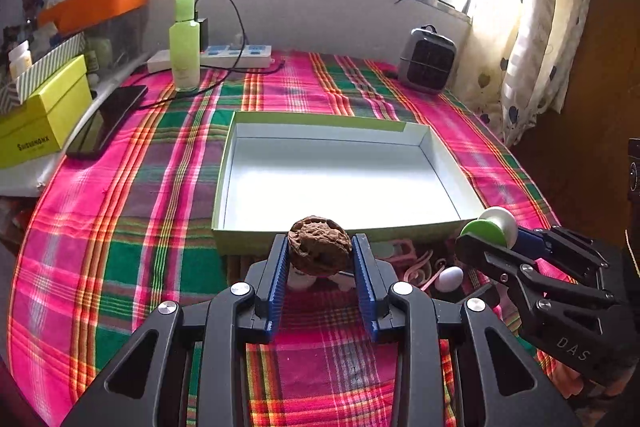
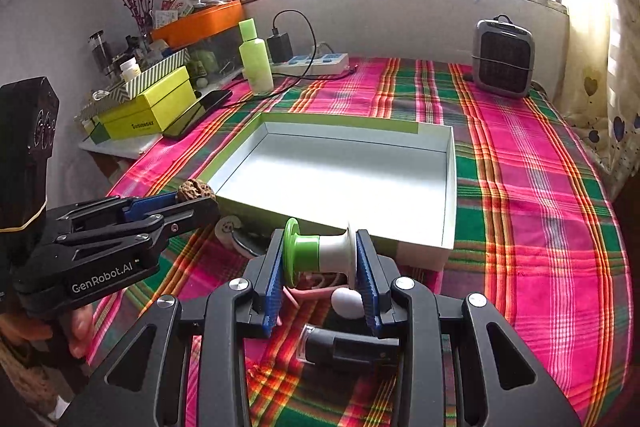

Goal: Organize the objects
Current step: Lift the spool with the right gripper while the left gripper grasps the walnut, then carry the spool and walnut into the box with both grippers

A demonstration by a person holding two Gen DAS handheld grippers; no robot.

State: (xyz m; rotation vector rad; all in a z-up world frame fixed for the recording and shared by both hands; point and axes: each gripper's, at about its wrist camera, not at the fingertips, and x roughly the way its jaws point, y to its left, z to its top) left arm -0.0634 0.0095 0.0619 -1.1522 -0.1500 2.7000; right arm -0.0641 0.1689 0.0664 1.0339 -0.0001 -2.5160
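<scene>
My left gripper is shut on a brown wrinkled walnut, held above the plaid cloth just in front of the near wall of an empty green-and-white box lid. My right gripper is shut on a green-and-white spool, also lifted before the box. The left wrist view shows the right gripper and spool at the right. In the right wrist view the left gripper and walnut sit at the left. A white egg lies on the cloth below.
Pink loops, a black cylinder and small white pieces lie near the box's front. Behind it stand a green bottle, power strip, phone, yellow box and small heater. A hand holds the left gripper.
</scene>
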